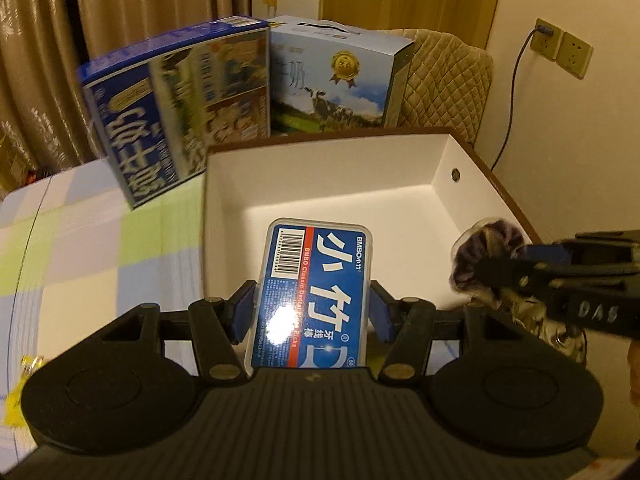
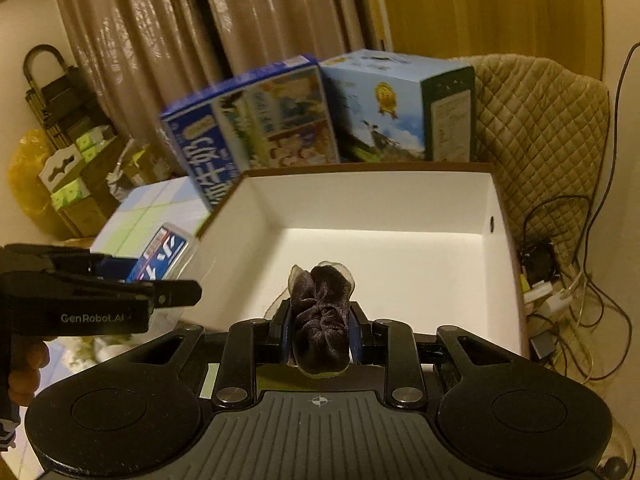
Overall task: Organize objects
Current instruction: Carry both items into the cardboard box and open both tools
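My left gripper (image 1: 312, 312) is shut on a flat blue dental floss pick box (image 1: 314, 292) with white lettering, held over the near edge of the open white storage box (image 1: 440, 172). The same floss box (image 2: 162, 256) and the left gripper (image 2: 176, 296) show at the left of the right wrist view. My right gripper (image 2: 320, 328) is shut on a dark velvet scrunchie in clear wrap (image 2: 320, 316), held above the white box's (image 2: 400, 196) near side. From the left wrist view, that scrunchie (image 1: 484, 256) and the right gripper (image 1: 500, 276) hang at the box's right rim.
Two blue milk cartons (image 1: 180, 108) (image 1: 336, 80) stand behind the white box, the left one tilted. A quilted beige chair back (image 2: 540, 128) is at the right, with cables and adapters (image 2: 556, 296) beside the box. A pastel checked tablecloth (image 1: 100, 240) covers the table.
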`<control>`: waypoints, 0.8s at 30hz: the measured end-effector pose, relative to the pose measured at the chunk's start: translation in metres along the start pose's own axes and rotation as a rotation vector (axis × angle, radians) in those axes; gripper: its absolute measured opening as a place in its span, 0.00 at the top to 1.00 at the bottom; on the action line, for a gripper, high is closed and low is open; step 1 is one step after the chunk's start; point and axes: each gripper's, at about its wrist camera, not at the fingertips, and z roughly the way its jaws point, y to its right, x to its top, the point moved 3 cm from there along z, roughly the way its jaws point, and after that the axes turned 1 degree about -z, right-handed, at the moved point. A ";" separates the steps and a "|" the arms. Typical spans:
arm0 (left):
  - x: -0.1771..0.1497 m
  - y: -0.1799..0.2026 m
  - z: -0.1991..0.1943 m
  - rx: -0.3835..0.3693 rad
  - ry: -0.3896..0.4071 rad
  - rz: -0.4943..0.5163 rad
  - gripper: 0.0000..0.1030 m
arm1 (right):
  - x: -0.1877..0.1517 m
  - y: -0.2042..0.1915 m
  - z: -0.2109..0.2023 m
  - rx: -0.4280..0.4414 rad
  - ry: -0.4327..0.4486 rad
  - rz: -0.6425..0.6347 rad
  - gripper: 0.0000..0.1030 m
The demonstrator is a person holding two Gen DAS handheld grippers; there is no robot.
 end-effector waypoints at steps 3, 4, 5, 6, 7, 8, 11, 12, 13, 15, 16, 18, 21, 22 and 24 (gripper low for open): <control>0.013 0.007 0.027 -0.003 -0.036 -0.021 0.48 | 0.005 0.021 0.020 -0.004 -0.036 0.023 0.76; 0.016 0.009 0.038 0.001 -0.055 -0.035 0.48 | 0.006 0.028 0.028 -0.004 -0.051 0.036 0.76; 0.017 0.010 0.048 0.009 -0.072 -0.044 0.48 | 0.007 0.033 0.036 -0.006 -0.066 0.044 0.76; 0.019 0.012 0.057 0.013 -0.084 -0.047 0.48 | 0.007 0.038 0.042 -0.008 -0.082 0.049 0.76; 0.020 0.013 0.067 0.014 -0.098 -0.058 0.48 | 0.008 0.043 0.048 -0.015 -0.093 0.055 0.76; 0.020 0.013 0.075 0.016 -0.116 -0.069 0.48 | 0.007 0.047 0.055 -0.020 -0.105 0.059 0.76; 0.020 0.014 0.096 0.020 -0.165 -0.103 0.48 | 0.006 0.057 0.068 -0.020 -0.141 0.075 0.76; 0.020 0.015 0.100 0.022 -0.176 -0.109 0.48 | 0.006 0.060 0.072 -0.021 -0.153 0.080 0.76; 0.018 0.016 0.106 0.023 -0.187 -0.112 0.48 | 0.005 0.062 0.076 -0.021 -0.165 0.082 0.76; 0.016 0.018 0.114 0.029 -0.211 -0.128 0.48 | 0.004 0.066 0.084 -0.023 -0.188 0.085 0.76; 0.014 0.019 0.120 0.027 -0.227 -0.138 0.48 | 0.003 0.068 0.087 -0.023 -0.198 0.087 0.76; 0.012 0.021 0.129 0.030 -0.248 -0.151 0.48 | 0.002 0.071 0.092 -0.018 -0.211 0.090 0.76; 0.007 0.024 0.141 0.027 -0.284 -0.169 0.48 | 0.001 0.075 0.097 -0.013 -0.225 0.091 0.76; 0.006 0.025 0.143 0.021 -0.290 -0.174 0.48 | 0.001 0.076 0.098 -0.011 -0.229 0.093 0.76; 0.004 0.027 0.145 0.023 -0.295 -0.183 0.46 | 0.001 0.079 0.100 -0.009 -0.236 0.098 0.76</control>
